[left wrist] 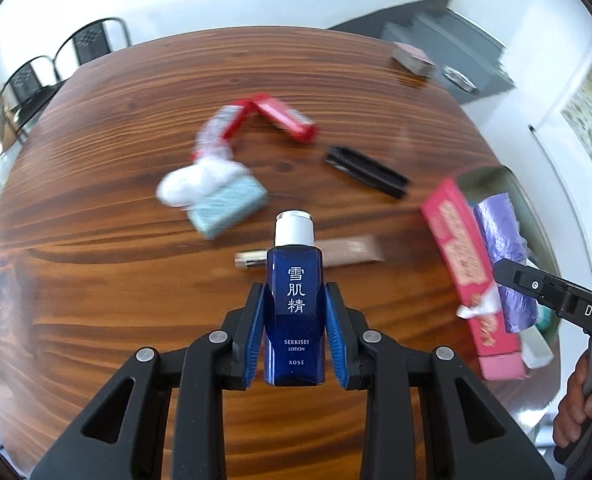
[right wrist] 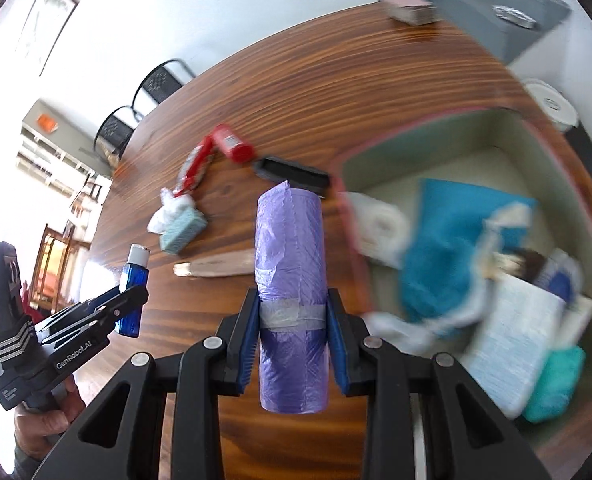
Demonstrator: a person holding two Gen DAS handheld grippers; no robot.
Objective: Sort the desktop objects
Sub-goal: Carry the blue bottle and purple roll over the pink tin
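left gripper (left wrist: 296, 332) pinching the slick, hard lotion bottle (left wrist: 295, 312) mid-body; right gripper (right wrist: 292, 340) squeezing the soft, light bag roll (right wrist: 290, 300); bin (right wrist: 508, 128) at 2 o'clock

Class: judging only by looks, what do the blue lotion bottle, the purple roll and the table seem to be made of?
Blue lotion bottle: glossy, translucent, probably plastic or glass; light shines through, cap matte white.
Purple roll: thin crinkled plastic film, likely bin bags, taped around.
Table: wood or wood veneer, varnished; strong grain lines and glare.
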